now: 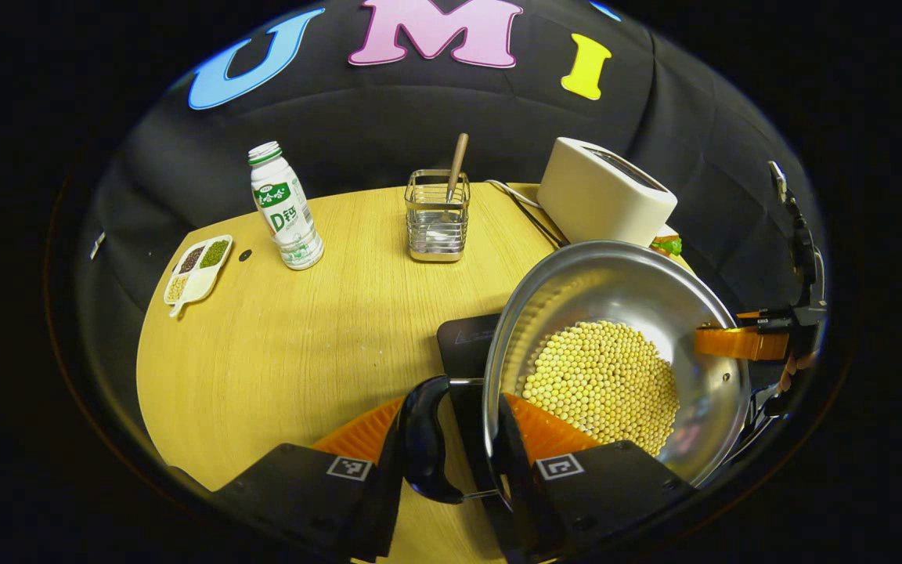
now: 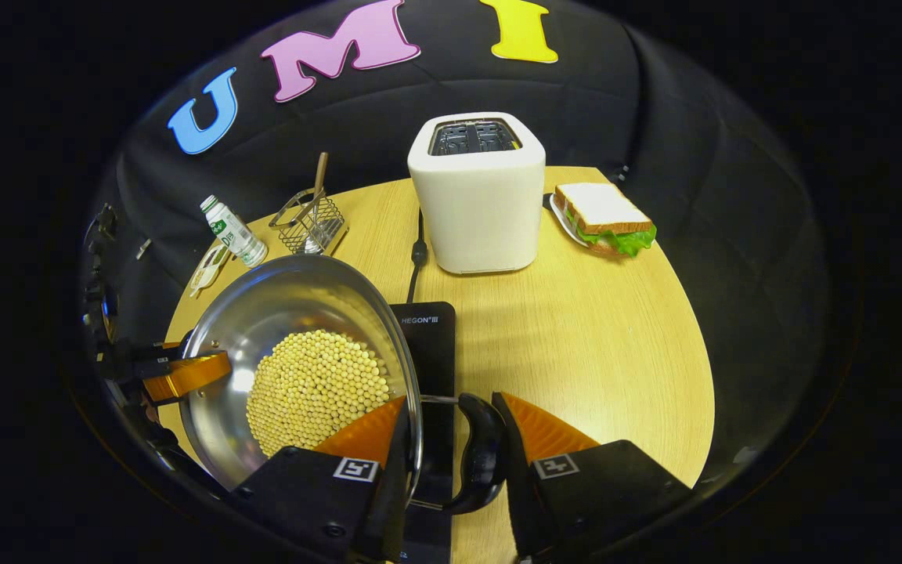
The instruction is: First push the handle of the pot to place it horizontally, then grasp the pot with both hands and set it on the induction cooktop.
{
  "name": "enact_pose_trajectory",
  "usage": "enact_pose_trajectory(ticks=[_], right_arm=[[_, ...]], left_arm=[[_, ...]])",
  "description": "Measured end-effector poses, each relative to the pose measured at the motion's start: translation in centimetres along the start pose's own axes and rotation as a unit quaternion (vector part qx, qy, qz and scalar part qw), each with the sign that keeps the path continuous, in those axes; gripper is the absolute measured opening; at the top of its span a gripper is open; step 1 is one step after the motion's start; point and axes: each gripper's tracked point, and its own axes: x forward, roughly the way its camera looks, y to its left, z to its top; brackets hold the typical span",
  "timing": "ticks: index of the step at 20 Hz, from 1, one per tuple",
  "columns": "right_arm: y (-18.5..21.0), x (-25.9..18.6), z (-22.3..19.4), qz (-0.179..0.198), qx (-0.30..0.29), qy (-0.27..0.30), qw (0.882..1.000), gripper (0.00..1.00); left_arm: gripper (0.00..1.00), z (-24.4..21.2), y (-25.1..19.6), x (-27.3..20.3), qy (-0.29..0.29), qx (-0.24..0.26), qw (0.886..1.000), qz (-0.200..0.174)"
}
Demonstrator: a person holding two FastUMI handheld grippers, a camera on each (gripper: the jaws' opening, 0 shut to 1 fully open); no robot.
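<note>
A steel pot (image 1: 615, 282) holding yellow beans (image 1: 600, 384) hangs slightly tilted over the black induction cooktop (image 1: 467, 345) on the round wooden table. My left gripper (image 1: 455, 399) is shut across the pot's rim and its black side handle (image 1: 423, 439), with one finger inside the pot. In the right gripper view, my right gripper (image 2: 449, 399) clamps the opposite black handle (image 2: 482, 450) and the rim of the pot (image 2: 279, 301) in the same way, above the cooktop (image 2: 431, 345). Each gripper also appears on the far rim in the other's view.
Behind the cooktop stands a white toaster (image 2: 478, 196) with its cable (image 2: 418, 251), and a sandwich (image 2: 604, 219) lies to its right. A milk bottle (image 1: 286, 207), a wire utensil holder (image 1: 437, 215) and a divided dish (image 1: 196, 270) sit at the far left. Bare tabletop (image 2: 600, 337) lies right of the cooktop.
</note>
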Motion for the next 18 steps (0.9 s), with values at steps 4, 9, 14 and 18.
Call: enact_pose_trajectory(ticks=[4, 9, 14, 18], right_arm=[[-0.2, -0.1, 0.1, -0.007, -0.002, -0.005, 1.0, 0.62], [0.3, -0.8, 0.7, -0.004, 0.016, -0.02, 1.0, 0.99], [0.6, -2.1, 0.8, -0.006, 0.011, -0.03, 0.999, 0.99], [0.8, -4.1, 1.2, -0.008, 0.012, -0.051, 0.999, 0.99]], left_arm=[[0.66, 0.0, 0.0, -0.3, 0.005, 0.015, 1.0, 0.004], [0.96, 0.6, -0.6, -0.8, -0.006, 0.041, 0.999, 0.016], [0.96, 0.1, -0.7, -1.9, -0.009, 0.024, 0.999, 0.02], [0.96, 0.3, -0.6, -3.4, -0.019, 0.024, 0.999, 0.027]])
